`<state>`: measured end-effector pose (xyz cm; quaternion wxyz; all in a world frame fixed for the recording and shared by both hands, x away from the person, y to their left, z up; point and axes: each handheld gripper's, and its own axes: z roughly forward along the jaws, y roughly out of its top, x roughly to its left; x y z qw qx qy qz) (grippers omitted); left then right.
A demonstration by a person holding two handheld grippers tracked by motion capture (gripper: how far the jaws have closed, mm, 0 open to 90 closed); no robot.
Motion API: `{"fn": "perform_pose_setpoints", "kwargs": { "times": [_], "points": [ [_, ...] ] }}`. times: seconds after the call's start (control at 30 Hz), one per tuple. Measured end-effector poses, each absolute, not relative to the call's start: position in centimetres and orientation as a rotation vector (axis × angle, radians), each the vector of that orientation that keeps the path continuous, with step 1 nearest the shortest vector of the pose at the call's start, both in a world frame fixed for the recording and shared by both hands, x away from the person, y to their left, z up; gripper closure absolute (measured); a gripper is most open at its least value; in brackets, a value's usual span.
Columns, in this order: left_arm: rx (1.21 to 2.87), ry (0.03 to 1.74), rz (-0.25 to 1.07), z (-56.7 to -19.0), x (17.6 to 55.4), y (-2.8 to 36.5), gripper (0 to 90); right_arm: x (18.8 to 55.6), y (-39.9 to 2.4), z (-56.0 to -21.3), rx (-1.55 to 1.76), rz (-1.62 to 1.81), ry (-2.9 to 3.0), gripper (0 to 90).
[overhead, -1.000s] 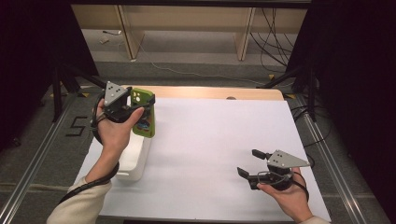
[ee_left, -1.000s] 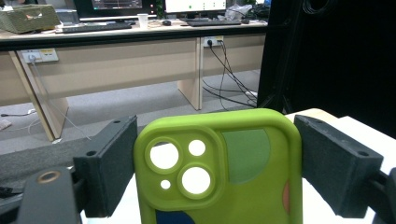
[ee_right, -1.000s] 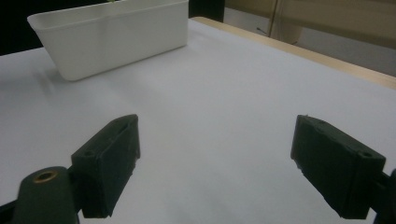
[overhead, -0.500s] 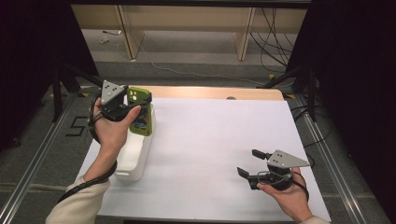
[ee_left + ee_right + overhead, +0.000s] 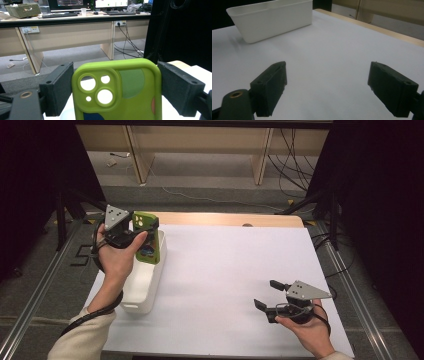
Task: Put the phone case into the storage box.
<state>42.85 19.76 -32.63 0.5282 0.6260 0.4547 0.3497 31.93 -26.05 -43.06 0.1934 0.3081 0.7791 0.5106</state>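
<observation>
My left hand-held gripper (image 5: 142,231) has a green phone case (image 5: 146,239) clamped between its jaws — in the left gripper view the two black pads press on the case's (image 5: 117,92) left and right edges, so the jaws stand wide, yet they are closed on it. The case stands roughly upright, its camera cut-outs toward the top, with darker green, blue and reddish patches on its back. From the high view it hangs over the far end of a white bin (image 5: 145,280) that lies along the left side of the counter (image 5: 225,270); whether its lower edge touches the bin's rim I cannot quite tell, as my hand covers that spot.

My right hand-held gripper (image 5: 267,294) sits low near the front right of the counter, well apart from the bin and the case. Its jaws are spread wide with nothing between them — in the right gripper view the bare white counter (image 5: 332,55) shows between the two black pads, and the bin (image 5: 272,18) stands farther off, across the surface.

The counter is covered in white, with a strip of light wood showing along its far edge. Beyond it there is grey floor, with desk legs and loose cables.
</observation>
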Motion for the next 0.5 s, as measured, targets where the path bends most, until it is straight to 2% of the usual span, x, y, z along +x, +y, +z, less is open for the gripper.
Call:
{"fn": "perform_pose_setpoints", "kwargs": {
  "times": [0.5],
  "points": [
    [1.493, 1.099, 0.868, -32.88, 43.2, 20.27, 16.0, 31.92, -26.07, -43.07, 0.863, 1.429, 2.185, 16.5]
  ]
}}
